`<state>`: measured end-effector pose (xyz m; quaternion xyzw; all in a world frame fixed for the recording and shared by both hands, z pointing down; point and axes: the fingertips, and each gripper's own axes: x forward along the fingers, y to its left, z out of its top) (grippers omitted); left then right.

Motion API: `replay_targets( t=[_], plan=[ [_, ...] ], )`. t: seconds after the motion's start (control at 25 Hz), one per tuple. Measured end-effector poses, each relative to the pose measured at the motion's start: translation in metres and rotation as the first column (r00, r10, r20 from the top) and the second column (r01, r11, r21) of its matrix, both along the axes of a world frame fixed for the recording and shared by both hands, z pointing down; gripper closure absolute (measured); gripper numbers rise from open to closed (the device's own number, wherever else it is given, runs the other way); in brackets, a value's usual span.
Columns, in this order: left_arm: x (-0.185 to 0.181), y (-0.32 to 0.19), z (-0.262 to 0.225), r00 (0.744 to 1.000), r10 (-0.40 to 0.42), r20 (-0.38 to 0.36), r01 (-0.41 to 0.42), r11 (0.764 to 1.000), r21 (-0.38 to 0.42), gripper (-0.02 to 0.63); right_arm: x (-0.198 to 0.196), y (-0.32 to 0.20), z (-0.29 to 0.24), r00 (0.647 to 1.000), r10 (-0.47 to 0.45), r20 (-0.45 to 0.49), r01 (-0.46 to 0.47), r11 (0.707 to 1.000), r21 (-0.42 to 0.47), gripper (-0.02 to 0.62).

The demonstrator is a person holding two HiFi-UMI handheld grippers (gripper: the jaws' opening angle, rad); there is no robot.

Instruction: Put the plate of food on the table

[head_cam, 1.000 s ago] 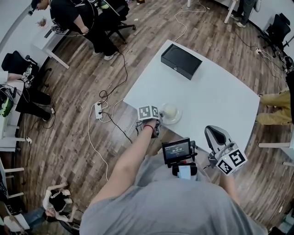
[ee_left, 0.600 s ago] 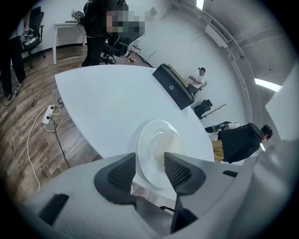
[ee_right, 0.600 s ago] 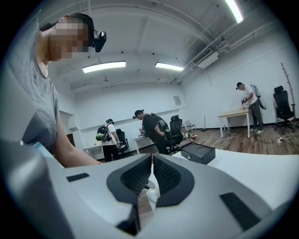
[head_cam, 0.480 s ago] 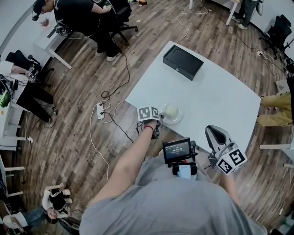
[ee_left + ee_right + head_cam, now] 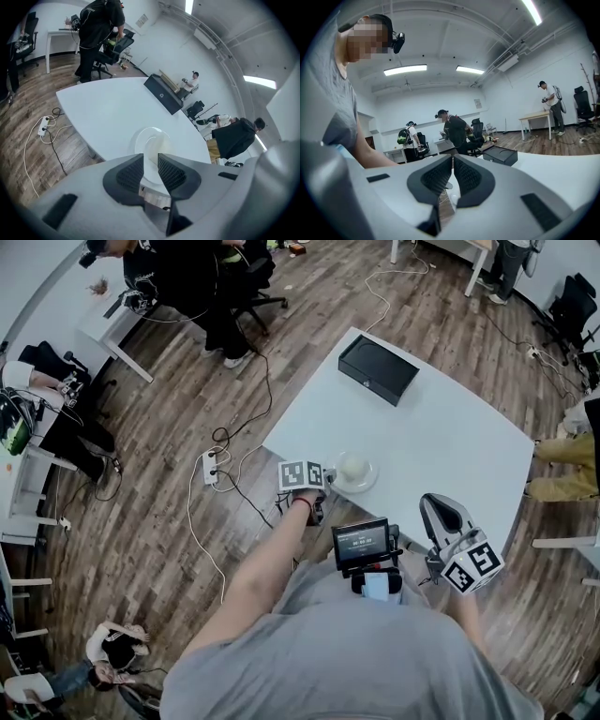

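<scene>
While its jaws are closing, the left gripper (image 5: 151,161) has the near rim of the plate of food (image 5: 152,140) between its pads, not yet pinched. That plate sits on the white table (image 5: 441,427), just inside its near edge, with bare tabletop beyond it up to a black box (image 5: 378,369) by the far edge. Well apart to the right, the right gripper (image 5: 453,161) is clenched on nothing.

Black case (image 5: 378,369), white power strip (image 5: 210,467), wooden floor (image 5: 141,521)
</scene>
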<state>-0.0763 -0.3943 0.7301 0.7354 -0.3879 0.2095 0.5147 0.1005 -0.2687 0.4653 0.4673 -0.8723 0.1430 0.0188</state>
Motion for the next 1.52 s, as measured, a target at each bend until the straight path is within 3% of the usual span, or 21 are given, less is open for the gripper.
replay_targets(
  t=[0.16, 0.32, 0.52, 0.92, 1.24, 1.52],
  plan=[
    [0.0, 0.005, -0.012, 0.999, 0.051, -0.01, -0.05, 0.997, 0.063, 0.584, -0.004, 0.002, -0.001, 1.0, -0.001, 0.004, 0.001, 1.0, 0.01, 0.563],
    [0.011, 0.013, -0.031, 0.99, 0.074, -0.122, -0.061, 0.993, 0.102, 0.588, -0.005, 0.006, 0.002, 1.0, -0.005, 0.011, 0.005, 1.0, 0.012, 0.563],
    [0.014, 0.025, -0.057, 0.977, 0.095, -0.189, -0.068, 0.987, 0.144, 0.588, -0.012, 0.007, 0.004, 0.999, -0.027, 0.019, 0.026, 1.0, 0.012, 0.563],
    [0.011, 0.052, -0.112, 0.973, 0.157, -0.17, -0.103, 0.951, 0.291, 0.588, -0.016, 0.008, -0.004, 0.998, -0.058, 0.025, 0.057, 0.998, 0.026, 0.563],
    [-0.006, 0.084, -0.15, 0.978, 0.181, -0.102, -0.117, 0.884, 0.452, 0.588, -0.016, 0.01, -0.001, 0.998, -0.062, 0.028, 0.062, 0.998, 0.016, 0.563],
    [-0.028, 0.108, -0.179, 0.985, 0.14, -0.104, -0.053, 0.806, 0.59, 0.588, -0.027, 0.015, 0.004, 0.997, -0.065, 0.038, 0.065, 0.998, 0.011, 0.563]
  ],
)
